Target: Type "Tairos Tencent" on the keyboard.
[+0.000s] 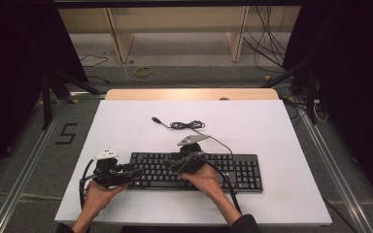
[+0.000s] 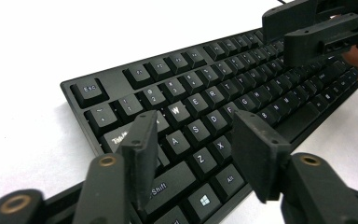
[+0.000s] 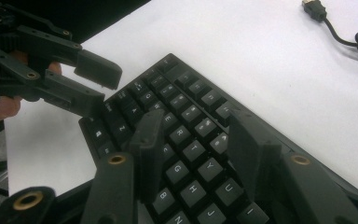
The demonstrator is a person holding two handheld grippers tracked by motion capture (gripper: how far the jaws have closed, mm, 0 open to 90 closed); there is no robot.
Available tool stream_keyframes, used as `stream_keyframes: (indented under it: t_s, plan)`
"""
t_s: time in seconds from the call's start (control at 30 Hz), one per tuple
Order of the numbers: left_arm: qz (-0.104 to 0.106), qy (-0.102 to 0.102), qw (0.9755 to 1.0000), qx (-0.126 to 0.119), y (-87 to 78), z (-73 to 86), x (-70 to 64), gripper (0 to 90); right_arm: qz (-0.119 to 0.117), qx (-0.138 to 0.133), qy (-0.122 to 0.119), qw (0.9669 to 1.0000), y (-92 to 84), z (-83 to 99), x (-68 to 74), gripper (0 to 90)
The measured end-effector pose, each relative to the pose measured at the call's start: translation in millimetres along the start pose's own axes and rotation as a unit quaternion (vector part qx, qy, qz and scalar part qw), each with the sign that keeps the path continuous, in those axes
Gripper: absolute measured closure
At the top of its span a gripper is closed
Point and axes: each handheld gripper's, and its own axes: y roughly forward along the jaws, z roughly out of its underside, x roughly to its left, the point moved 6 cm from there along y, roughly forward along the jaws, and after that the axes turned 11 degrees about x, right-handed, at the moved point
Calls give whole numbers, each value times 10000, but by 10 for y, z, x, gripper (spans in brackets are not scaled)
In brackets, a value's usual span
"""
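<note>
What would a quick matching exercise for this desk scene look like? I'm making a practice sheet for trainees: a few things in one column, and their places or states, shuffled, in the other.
Things:
1. keyboard
2. USB plug
3. left gripper
4. right gripper

Places or states:
A. jaws apart over the middle letter keys
B. lies flat on the white table, near the front edge
C. jaws apart at the keyboard's left end
D. lies loose behind the keyboard, at the cable's end

Pairs: 1-B, 2-D, 3-C, 4-A
</note>
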Motion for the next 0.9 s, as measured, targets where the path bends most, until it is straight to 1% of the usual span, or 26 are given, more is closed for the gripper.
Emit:
stream_keyframes:
  t_s: [0.13, 0.47, 0.63, 0.77, 0.9]
  plan:
    - [-16, -14, 10000, -14, 10, -13, -4, 453, -5, 25, -3, 10000, -23, 33, -9, 537]
    - [-4, -27, 10000, -91, 22, -50, -3, 392, 10, 22, 16, 10000, -89, 106, -18, 487]
    - [1, -1, 9999, -119, 38, -87, -15, 339, -35, -25, 0, 10000, -142, 138, 12, 454]
    - [0, 1, 9999, -129, 55, -119, -21, 333, -50, -27, -39, 10000, -163, 162, 33, 447]
    - [-2, 25, 9999, -129, 74, -151, -21, 364, -67, -20, -59, 10000, -187, 200, 51, 433]
